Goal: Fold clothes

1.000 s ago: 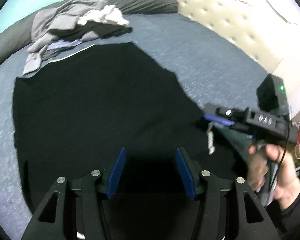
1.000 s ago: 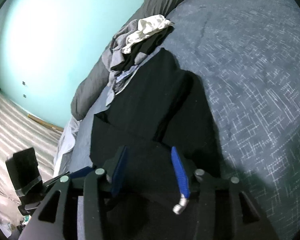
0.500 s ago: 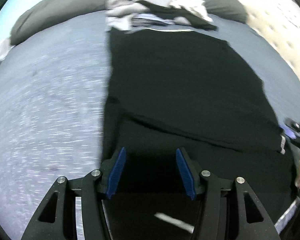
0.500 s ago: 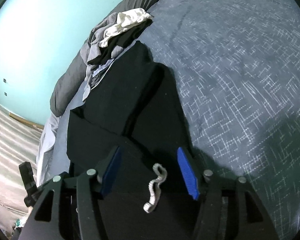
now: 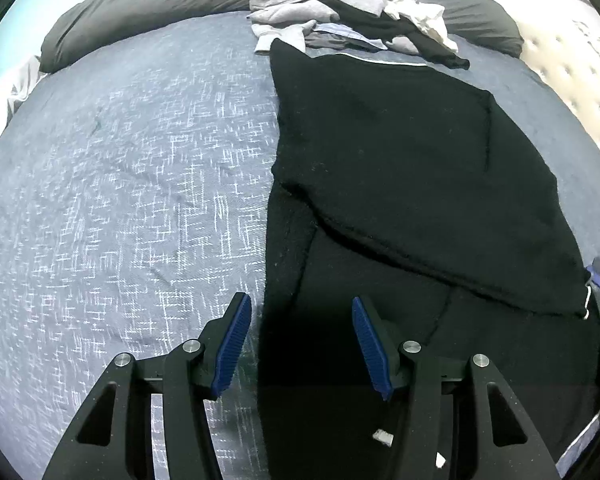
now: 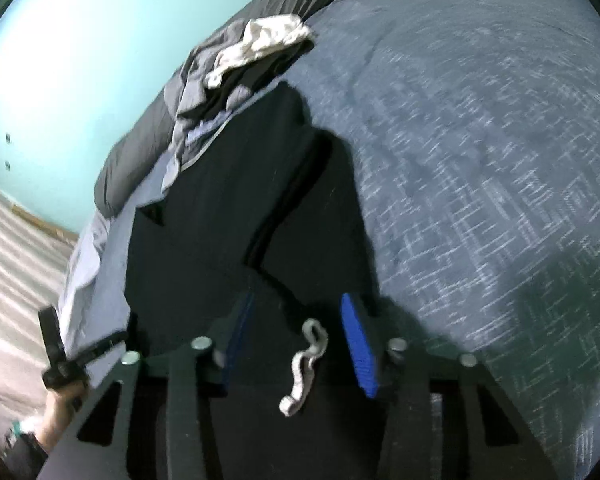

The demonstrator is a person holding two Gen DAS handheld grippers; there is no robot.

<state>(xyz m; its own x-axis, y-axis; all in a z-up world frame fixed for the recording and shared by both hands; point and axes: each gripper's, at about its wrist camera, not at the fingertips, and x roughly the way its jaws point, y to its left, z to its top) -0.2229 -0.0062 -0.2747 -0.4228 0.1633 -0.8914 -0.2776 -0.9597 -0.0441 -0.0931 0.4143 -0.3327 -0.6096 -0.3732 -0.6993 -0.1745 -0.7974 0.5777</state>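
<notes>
Both the left gripper [image 5: 300, 342] and right gripper [image 6: 298, 340] gape wide, empty, over the black garment [image 5: 400, 152].

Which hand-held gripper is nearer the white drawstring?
Right. The drawstring lies on the black garment between the right hand-held gripper's open fingers. The left hand-held gripper, also open, is at the garment's opposite edge, over the bedspread.

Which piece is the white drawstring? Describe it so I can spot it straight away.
Start at the blue bedspread, then the black garment spread across it. At its near edge, between the open right tongs, lies the white drawstring: the only pale, wavy cord on black fabric.
</notes>
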